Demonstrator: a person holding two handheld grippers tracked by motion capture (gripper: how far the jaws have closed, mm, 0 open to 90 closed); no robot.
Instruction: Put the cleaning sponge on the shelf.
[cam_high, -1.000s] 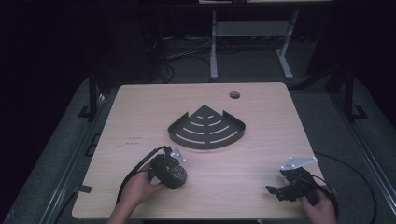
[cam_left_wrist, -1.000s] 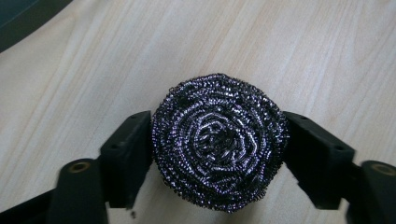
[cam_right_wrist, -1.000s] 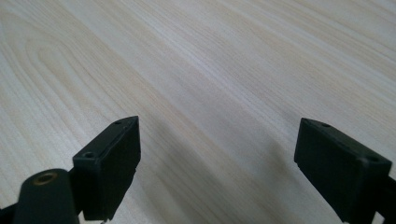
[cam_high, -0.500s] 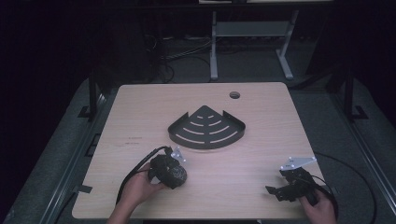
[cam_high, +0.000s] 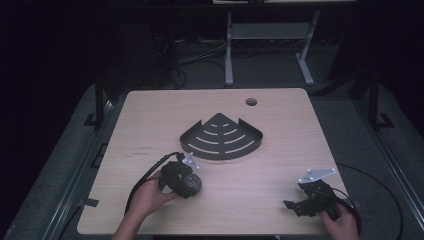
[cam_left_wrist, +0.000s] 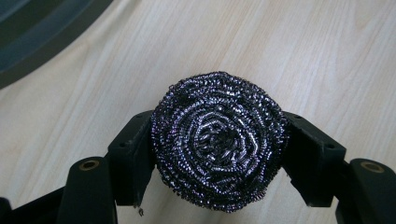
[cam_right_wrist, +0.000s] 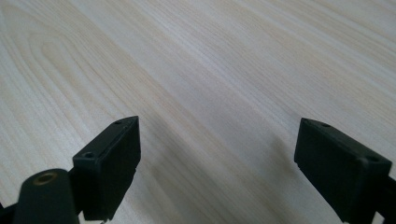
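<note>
Wood tabletop (cam_high: 280, 165): my left gripper (cam_left_wrist: 219, 154) clamps a steel-wool scourer (cam_left_wrist: 219, 147), corner shelf tray (cam_high: 221, 137) just far-right; right gripper (cam_right_wrist: 219, 163) wide open, empty.

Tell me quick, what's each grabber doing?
Left gripper: closed on the steel wool scrubber.
Right gripper: open, holding nothing, over the table.

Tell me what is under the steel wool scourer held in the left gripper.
Bare wooden table shows all around the steel wool scourer, which the left gripper clamps. The patch directly beneath it is covered, so contact with the table cannot be confirmed.
</note>
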